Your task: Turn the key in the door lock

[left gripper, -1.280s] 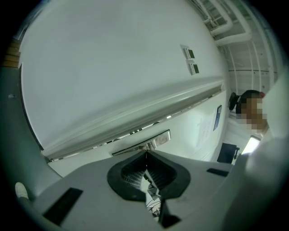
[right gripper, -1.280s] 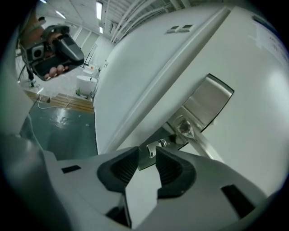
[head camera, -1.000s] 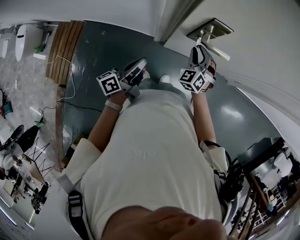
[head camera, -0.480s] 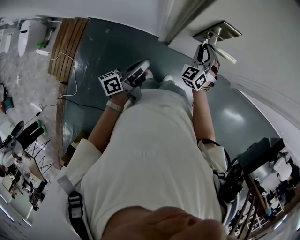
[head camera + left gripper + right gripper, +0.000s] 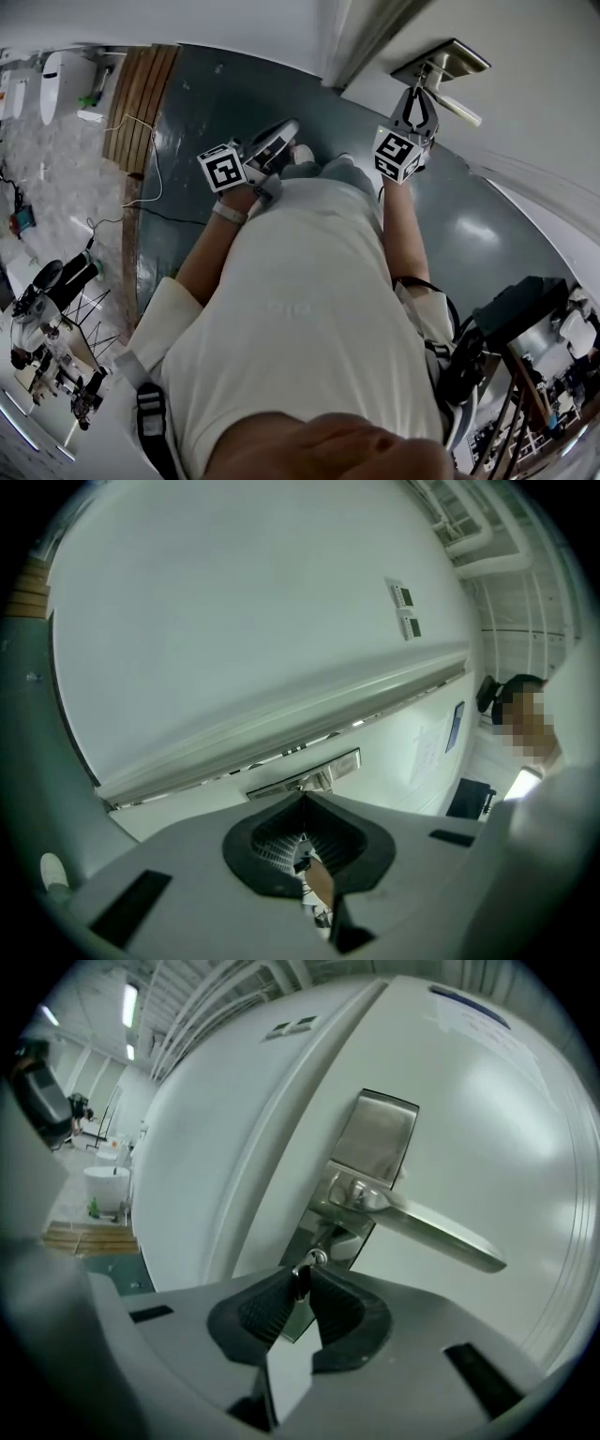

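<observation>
The steel lock plate (image 5: 375, 1138) sits on the white door with a lever handle (image 5: 441, 1232) across it. Just under the handle, a small key (image 5: 317, 1258) sticks out of the lock. My right gripper (image 5: 302, 1279) has just been closing and its black pads now pinch the key's head. The head view shows the same gripper (image 5: 419, 94) up against the lock plate (image 5: 441, 58). My left gripper (image 5: 286, 127) hangs lower left, away from the door, over the dark floor. Seen in its own view, the left gripper (image 5: 303, 799) is shut with nothing in it.
The door frame (image 5: 361, 37) runs left of the lock. A wooden floor strip (image 5: 131, 103) and a thin cable (image 5: 141, 159) lie on the dark floor at left. Stands and equipment crowd the lower left and lower right corners.
My right gripper has moved up to the lock and its jaws have closed on the key. The left gripper has stayed about where it was.
</observation>
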Motion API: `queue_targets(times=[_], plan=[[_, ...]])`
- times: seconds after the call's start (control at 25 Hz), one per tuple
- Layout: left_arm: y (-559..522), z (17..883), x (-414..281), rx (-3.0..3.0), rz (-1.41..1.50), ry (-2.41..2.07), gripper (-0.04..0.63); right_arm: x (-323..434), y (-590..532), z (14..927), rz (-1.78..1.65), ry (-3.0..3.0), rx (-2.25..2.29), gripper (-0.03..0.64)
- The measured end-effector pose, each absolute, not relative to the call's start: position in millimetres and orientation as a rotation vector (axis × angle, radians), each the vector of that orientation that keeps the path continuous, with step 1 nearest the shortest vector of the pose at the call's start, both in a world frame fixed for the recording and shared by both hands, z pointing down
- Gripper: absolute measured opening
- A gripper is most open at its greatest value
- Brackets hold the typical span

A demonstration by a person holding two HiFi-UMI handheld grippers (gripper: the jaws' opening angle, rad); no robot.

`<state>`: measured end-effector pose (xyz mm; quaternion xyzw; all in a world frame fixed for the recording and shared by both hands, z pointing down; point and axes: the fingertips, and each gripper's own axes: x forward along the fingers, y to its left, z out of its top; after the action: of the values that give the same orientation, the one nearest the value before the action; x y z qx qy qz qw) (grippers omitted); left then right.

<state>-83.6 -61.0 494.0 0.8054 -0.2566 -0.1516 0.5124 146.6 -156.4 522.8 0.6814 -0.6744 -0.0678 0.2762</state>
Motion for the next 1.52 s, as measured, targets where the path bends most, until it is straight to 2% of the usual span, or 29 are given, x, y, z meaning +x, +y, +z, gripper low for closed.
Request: queue_targets(times=[0.2, 0.48, 0.84, 1.08, 1.28, 1.36, 1.52], plan=[[-62, 493, -82, 1.947, -0.334, -0.606, 0.008, 151, -157, 518, 0.025, -1.946, 1.985, 0.060], [-64, 493, -83, 1.944, -0.328, -0.598, 0.008, 157, -156, 519, 0.524, -2.186, 2.171, 0.058], [-65, 495, -87, 1.942, -0.336, -0.620, 0.008, 161, -156, 519, 1.549, -2.439, 2.320, 0.054], [-64, 497, -90, 1.915, -0.353, -0.625, 0.008, 160, -150, 526, 2.219, -2.380, 2.298, 0.049], [-65, 503, -94, 1.907, -0.340, -0.634, 0.008, 160, -151, 539, 3.163, -2.317, 1.980, 0.038], [-66, 505, -93, 1.899, -0.342, -0.630, 0.008, 159, -152, 542, 3.269, -2.318, 1.891, 0.038], [-67, 501, -91, 1.928, -0.334, -0.626, 0.008, 157, -152, 542, 3.260, -2.301, 1.906, 0.038]])
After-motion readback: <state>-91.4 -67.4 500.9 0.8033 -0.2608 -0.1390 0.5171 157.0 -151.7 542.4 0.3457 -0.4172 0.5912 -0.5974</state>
